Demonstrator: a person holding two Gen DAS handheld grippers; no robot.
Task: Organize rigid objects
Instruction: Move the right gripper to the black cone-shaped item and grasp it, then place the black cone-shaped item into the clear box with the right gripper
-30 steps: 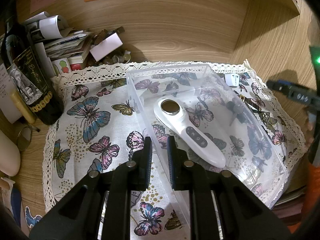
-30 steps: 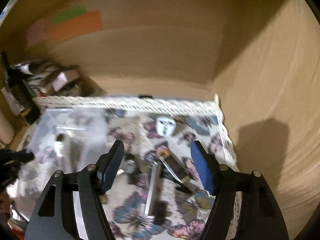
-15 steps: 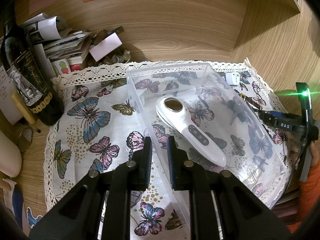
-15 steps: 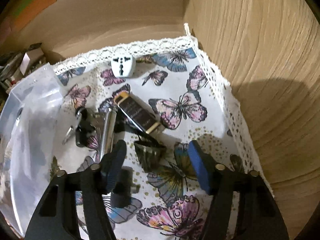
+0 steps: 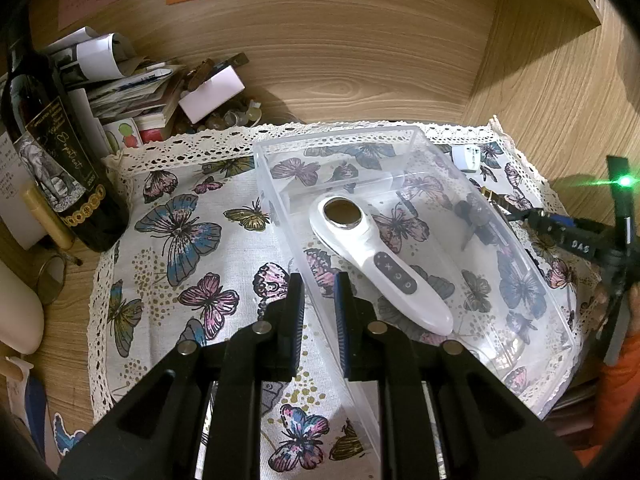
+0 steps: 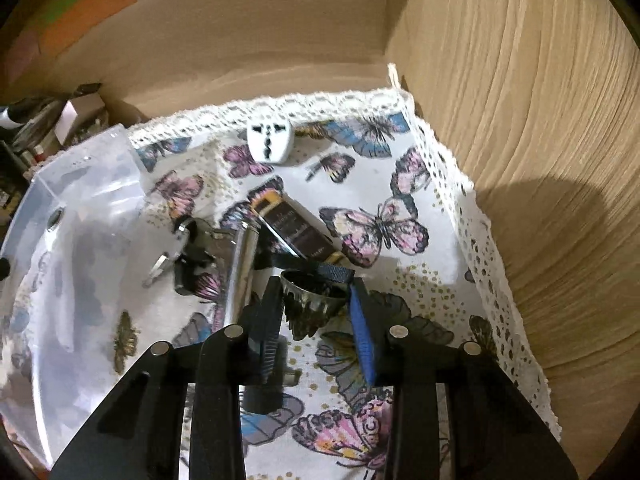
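A clear plastic bin [image 5: 412, 136] lies on the butterfly cloth and holds a white handheld device [image 5: 376, 264]. My left gripper [image 5: 318, 304] is shut on the bin's near left wall. In the right wrist view my right gripper [image 6: 316, 312] has its fingers around a small fluted metal cup [image 6: 314, 300], touching or nearly touching its sides. Beside the cup lie a silver tube [image 6: 240, 272], a dark rectangular bottle [image 6: 296, 228], a black-and-silver piece [image 6: 188, 252] and a white plug adapter [image 6: 269, 141]. The bin [image 6: 80, 208] shows at the left there.
A dark wine bottle [image 5: 60, 160] and a pile of papers and small items [image 5: 152, 92] stand at the back left. Wooden walls close in the back and right. The cloth's lace edge [image 6: 460, 168] runs along the right wall.
My right gripper has swung down over the loose items and its fingers have narrowed around the fluted metal cup. The left gripper and the bin have stayed still.
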